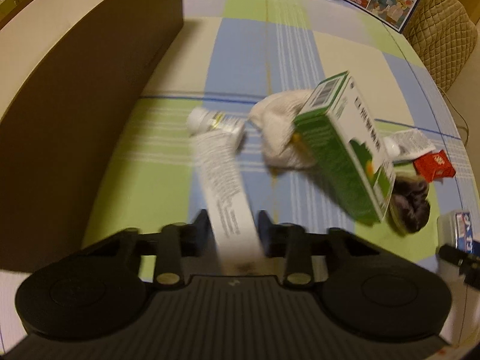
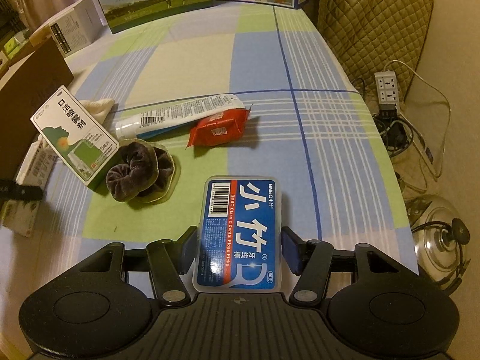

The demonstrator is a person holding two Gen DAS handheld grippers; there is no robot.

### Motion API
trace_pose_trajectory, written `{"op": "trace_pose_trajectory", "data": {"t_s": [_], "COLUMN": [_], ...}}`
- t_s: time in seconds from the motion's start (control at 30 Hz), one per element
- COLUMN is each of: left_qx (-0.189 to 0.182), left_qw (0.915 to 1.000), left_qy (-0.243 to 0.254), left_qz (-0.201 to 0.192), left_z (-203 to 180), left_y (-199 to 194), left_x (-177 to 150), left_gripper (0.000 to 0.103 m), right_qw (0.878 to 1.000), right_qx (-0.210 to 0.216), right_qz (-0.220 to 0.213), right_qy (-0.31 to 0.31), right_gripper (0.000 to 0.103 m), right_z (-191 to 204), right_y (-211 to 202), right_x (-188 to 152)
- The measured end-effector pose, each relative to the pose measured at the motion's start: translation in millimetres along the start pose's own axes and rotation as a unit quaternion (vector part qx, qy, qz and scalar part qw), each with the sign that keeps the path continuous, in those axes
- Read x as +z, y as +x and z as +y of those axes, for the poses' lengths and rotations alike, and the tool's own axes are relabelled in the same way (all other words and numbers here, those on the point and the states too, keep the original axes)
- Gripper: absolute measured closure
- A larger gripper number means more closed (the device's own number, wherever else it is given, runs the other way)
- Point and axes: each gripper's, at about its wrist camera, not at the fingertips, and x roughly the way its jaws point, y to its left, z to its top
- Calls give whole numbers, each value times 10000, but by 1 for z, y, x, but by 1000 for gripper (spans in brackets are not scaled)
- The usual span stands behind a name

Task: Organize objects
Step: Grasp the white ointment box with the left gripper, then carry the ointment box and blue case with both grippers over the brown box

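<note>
Floss-pick box, blue label up, sits between the right gripper fingers, pinched at its sides above the checked surface; over on the left gripper, a white tube is clamped, its capped end pointing away; green carton leans on a white cloth; dark scrunchie and red packet lie nearby.

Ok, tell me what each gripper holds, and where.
Left gripper: white tube, by its flat tail end. Right gripper: dental floss pick box, across its long sides.
</note>
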Motion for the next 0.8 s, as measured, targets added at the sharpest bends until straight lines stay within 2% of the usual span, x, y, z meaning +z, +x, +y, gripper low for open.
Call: {"op": "trace_pose_trajectory", "data": {"t_s": [0.2, 0.23, 0.3, 0.4, 0.5, 0.57, 0.8], "left_qx": [-4, -3, 44, 60, 86, 125, 23], "left_qw": [10000, 10000, 9999, 9997, 9994, 9991, 9990], "left_qy": [40, 46, 105, 230, 342, 408, 452], "left_qz": [69, 48, -1, -47, -40, -69, -50], "left_z": [10, 11, 9, 5, 1, -2, -2], "left_y": [-8, -8, -7, -3, 0, -1, -7], "left_x": [-10, -9, -6, -1, 1, 0, -11], "left_gripper": [80, 80, 71, 71, 73, 81, 82], "right_qw": [10000, 10000, 10000, 10000, 10000, 10000, 9999], "right_qx": [14, 8, 9, -17, -35, -35, 21], "right_qz": [29, 32, 43, 26, 6, -25, -9], "right_qy": [-66, -67, -51, -30, 12, 30, -139], "right_gripper": [47, 47, 47, 47, 47, 47, 49], "right_z": [-1, -1, -2, -3, -4, -4, 5], "right_y": [2, 2, 3, 3, 2, 1, -7], "right_x": [3, 3, 4, 5, 5, 3, -1]}}
